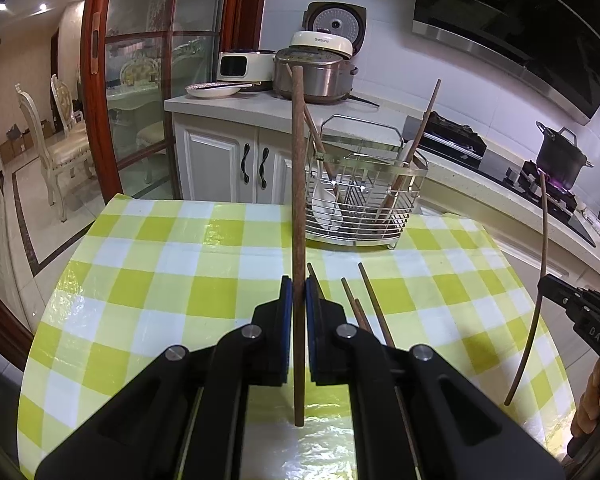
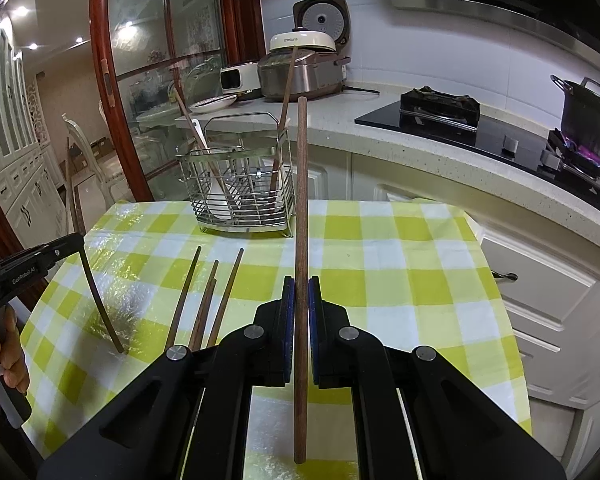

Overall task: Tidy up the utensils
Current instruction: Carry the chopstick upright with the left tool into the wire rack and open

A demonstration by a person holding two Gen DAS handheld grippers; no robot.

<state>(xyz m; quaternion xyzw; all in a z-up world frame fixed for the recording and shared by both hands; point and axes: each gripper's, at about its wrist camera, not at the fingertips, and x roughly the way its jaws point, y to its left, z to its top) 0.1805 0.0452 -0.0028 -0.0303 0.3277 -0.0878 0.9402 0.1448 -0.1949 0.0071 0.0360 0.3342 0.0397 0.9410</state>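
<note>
Your left gripper [image 1: 299,294] has its jaws pinched on one chopstick [image 1: 298,184] — it stands nearly upright between the blue pads, its lower end hanging clear above the checked surface [image 1: 140,264]. From the right wrist view this same gripper [image 2: 78,242] shows at the far left, your hand [image 2: 4,356] wrapped round its grip.

Just right of it, four loose chopsticks [image 2: 210,300] lie flat on the cloth, close together and pointing roughly toward the rack [image 2: 240,188]. The wire rack sits at the far edge of the surface, holding two upright chopsticks and some white pieces; which compartment each sits in is hard to tell.

Further right, your right gripper [image 2: 301,294] is likewise clamped on a second chopstick [image 2: 301,200], also nearly vertical and lifted off the cloth. In the left wrist view that stick [image 1: 538,280] appears bowed by the lens at the right edge.

Behind, on the kitchen counter — rice cookers [image 1: 320,72], and a pot [image 2: 588,112] over a lit burner.
</note>
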